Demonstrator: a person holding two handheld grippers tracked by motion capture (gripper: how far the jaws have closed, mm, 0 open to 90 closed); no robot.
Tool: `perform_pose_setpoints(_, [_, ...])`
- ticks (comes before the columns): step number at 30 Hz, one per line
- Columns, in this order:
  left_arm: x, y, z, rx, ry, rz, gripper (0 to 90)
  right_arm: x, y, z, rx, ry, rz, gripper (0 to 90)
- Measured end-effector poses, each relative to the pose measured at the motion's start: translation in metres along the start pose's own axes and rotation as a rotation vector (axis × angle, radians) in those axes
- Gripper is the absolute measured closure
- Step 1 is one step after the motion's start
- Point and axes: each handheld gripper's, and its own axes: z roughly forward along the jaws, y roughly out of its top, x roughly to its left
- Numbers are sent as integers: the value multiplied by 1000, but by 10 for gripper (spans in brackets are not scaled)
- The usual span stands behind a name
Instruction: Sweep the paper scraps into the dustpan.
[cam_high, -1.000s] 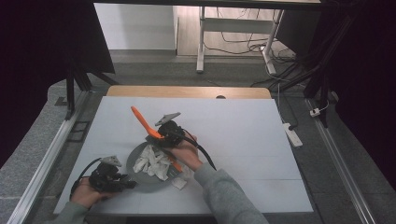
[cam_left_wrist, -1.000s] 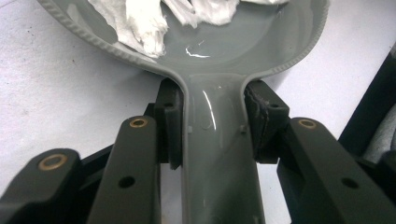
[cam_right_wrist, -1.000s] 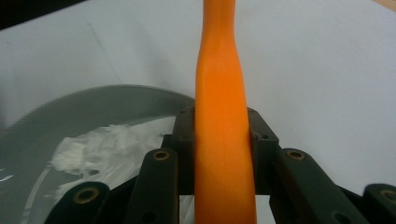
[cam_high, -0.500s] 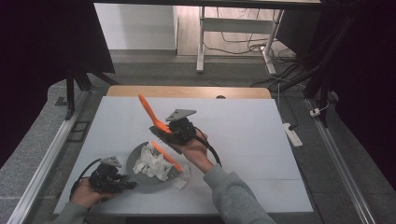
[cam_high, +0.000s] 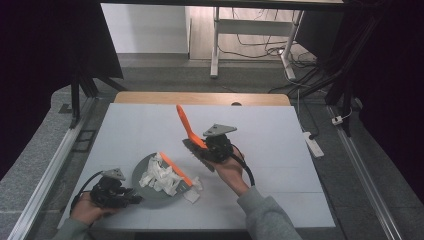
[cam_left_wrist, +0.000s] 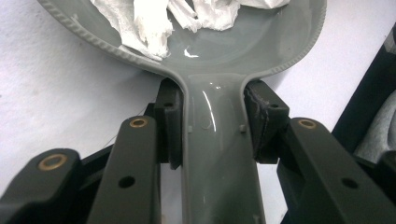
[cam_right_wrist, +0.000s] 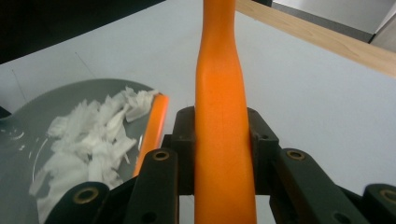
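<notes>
I'm keeping the right claw (cam_high: 202, 150) clamped on the orange brush (cam_high: 187, 124), lifting it away from the paper scraps (cam_high: 159, 176). The left claw (cam_high: 131, 196) is gripping the grey dustpan (cam_high: 150, 192) handle, flat on the tabletop (cam_high: 270, 130). Sweeping looks finished; a stray scrap (cam_high: 191, 196) is lying just beside the pan.

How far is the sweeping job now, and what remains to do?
Mostly done: the white paper scraps lie in the grey dustpan, which the left tool clamps by its handle. The right tool holds the orange brush lifted over the table. Left: one scrap beside the pan's orange lip.
</notes>
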Motion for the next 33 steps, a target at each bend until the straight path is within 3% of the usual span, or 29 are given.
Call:
perform_pose_setpoints(10, [3,-14,-14,-26,-4,28,612,-8,-30,-10,29,-23,54,703])
perform_pose_setpoints(16, [4,-29,-24,-33,-24,53,613,-6,-36,-8,35,-12,59,703])
perform_pose_setpoints(22, [0,-46,-34,-2,-55,110,612,-2,-37,-5,46,-9,54,703])
perform_pose_setpoints(26, [-9,-44,-31,38,-73,163,612,2,-38,1,64,-8,59,703])
perform_pose_setpoints(33, [-17,-32,-19,66,-72,158,612,12,-38,8,69,15,60,704])
